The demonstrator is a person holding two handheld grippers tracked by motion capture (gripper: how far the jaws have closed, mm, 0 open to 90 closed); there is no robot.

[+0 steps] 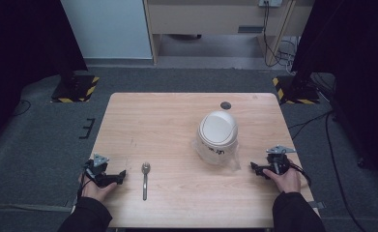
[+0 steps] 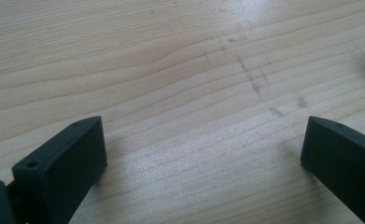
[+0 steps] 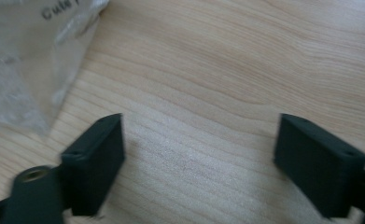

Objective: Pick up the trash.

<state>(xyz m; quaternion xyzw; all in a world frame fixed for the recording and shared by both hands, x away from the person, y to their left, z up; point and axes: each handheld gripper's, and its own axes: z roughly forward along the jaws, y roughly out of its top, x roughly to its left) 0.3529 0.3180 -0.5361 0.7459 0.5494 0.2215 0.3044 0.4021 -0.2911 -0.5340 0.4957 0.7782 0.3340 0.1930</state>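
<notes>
The spoon (image 1: 145, 180) lies left of the white bin (image 1: 217, 137), handle toward you, bowl away. Your left gripper (image 1: 120, 176) sits just beside it, jaws spread wide and empty, so it's likely the nearer one. Your right gripper (image 1: 255, 167), right of the bin, is equally wide and empty.

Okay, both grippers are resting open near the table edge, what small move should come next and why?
Probably slide the left gripper toward the spoon, the nearest thing to it. Its jaws stand wide apart over bare wood, and the right gripper is also open and holding nothing beside the white bin.
</notes>
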